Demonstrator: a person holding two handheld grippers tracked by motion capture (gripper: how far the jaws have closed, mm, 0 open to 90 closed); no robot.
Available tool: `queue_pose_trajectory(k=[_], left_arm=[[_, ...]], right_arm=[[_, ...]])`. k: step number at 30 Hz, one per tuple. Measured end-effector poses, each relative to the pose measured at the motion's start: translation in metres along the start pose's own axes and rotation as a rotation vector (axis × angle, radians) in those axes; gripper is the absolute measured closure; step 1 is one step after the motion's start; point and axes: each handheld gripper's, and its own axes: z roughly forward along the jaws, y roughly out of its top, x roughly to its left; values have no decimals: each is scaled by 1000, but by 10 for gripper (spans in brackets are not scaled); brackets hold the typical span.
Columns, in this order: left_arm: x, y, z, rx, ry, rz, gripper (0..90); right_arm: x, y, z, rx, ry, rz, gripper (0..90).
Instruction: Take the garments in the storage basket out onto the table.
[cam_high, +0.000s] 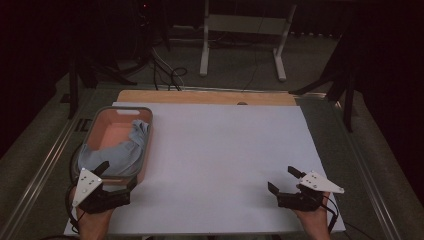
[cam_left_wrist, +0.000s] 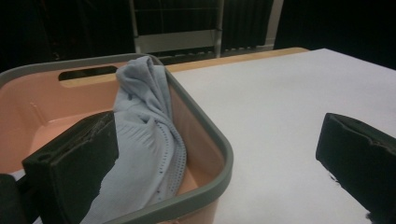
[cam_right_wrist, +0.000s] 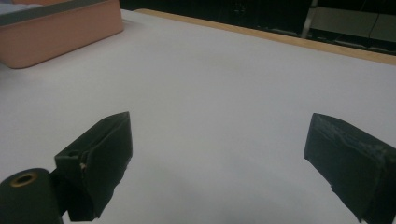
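A pink basket with a grey rim (cam_high: 120, 108) stands at the left of the white sheet. A light blue cloth (cam_high: 117, 150) lies crumpled in it and drapes up over its right rim. My left gripper (cam_high: 117, 175) sits at the basket's near edge, open; in the left gripper view its left jaw is over the basket (cam_left_wrist: 28, 72) beside the cloth (cam_left_wrist: 144, 126) and its right jaw over the sheet. My right gripper (cam_high: 282, 179) is open near the front right, with only bare sheet between its jaws in the right gripper view, the basket (cam_right_wrist: 60, 37) far off.
The white sheet (cam_high: 215, 150) covers most of the table, with a wooden strip (cam_high: 205, 97) along its far edge. Beyond the table a white metal frame (cam_high: 245, 25) stands on the floor among cables. The room around is dark.
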Motion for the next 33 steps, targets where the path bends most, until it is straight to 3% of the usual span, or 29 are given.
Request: queue_pose_trajectory(k=[11, 14, 22, 33], left_arm=[[4, 19, -6, -14, -16, 12, 2], [6, 23, -8, -3, -11, 21, 3], [13, 29, -9, 39, -23, -1, 2], [21, 43, -3, 79, -11, 34, 3]], right_arm=[[1, -1, 1, -1, -2, 10, 76], [1, -2, 1, 0, -6, 11, 76], [1, -2, 1, 4, -11, 11, 76], [1, -2, 1, 7, -11, 6, 76]])
